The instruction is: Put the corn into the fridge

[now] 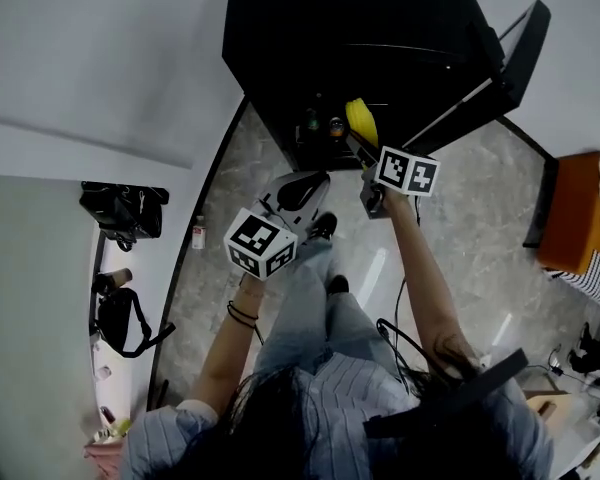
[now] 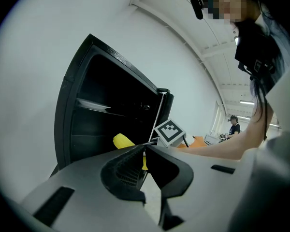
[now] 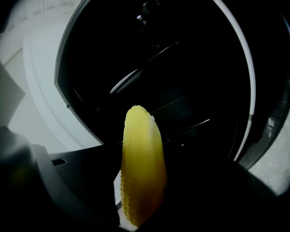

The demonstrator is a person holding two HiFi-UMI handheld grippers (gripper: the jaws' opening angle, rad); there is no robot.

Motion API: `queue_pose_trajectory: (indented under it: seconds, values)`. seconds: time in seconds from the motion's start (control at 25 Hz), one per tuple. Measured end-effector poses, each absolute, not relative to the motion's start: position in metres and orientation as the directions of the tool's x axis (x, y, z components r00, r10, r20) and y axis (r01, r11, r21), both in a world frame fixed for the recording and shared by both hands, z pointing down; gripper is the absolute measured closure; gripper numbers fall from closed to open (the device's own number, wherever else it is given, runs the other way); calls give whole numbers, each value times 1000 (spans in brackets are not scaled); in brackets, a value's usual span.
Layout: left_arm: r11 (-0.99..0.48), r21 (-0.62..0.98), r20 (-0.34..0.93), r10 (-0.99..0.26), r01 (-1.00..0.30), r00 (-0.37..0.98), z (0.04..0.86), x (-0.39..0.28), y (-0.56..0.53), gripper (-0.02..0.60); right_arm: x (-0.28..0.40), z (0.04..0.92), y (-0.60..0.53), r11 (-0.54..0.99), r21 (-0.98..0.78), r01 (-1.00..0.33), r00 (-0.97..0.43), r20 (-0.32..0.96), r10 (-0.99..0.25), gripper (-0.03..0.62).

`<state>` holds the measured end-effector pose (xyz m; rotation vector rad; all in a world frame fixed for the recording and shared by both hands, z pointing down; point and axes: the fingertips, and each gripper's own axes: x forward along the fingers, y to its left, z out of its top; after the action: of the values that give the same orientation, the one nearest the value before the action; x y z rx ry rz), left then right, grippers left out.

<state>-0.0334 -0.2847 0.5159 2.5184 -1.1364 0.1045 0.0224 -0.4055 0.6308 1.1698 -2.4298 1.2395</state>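
The yellow corn (image 1: 360,120) sticks out of my right gripper (image 1: 359,144), whose jaws are shut on its lower end. It stands at the mouth of the open black fridge (image 1: 380,28), just above the lower shelf level. In the right gripper view the corn (image 3: 142,168) rises upright in front of the dark interior with its wire shelves (image 3: 150,71). The fridge door (image 1: 505,58) hangs open to the right. My left gripper (image 1: 318,180) hangs lower and to the left, shut with nothing in it. The left gripper view shows its jaws (image 2: 145,151) together, with the corn (image 2: 122,140) and fridge (image 2: 111,115) beyond.
Small bottles (image 1: 325,126) stand low inside the fridge. A white wall runs along the left, with a black bag (image 1: 125,208) and a little bottle (image 1: 198,233) on the floor beside it. An orange seat (image 1: 575,213) is at the right, and cables (image 1: 400,328) lie on the floor.
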Motion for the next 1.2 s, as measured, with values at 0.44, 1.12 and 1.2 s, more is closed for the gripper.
queue_pose_trajectory:
  seconds: [0.44, 1.12, 1.2]
  values:
    - [-591, 314, 220, -716, -743, 662, 527, -40, -300, 574, 4, 664, -449, 401, -501, -767, -640, 556, -530, 342]
    - [-565, 338, 247, -719, -753, 650, 550, -50, -316, 574, -11, 698, -506, 613, -145, -777, -519, 698, -493, 342]
    - [-563, 341, 247, -719, -753, 650, 552, -51, -317, 574, -17, 699, -509, 651, -89, -754, -510, 704, -495, 342]
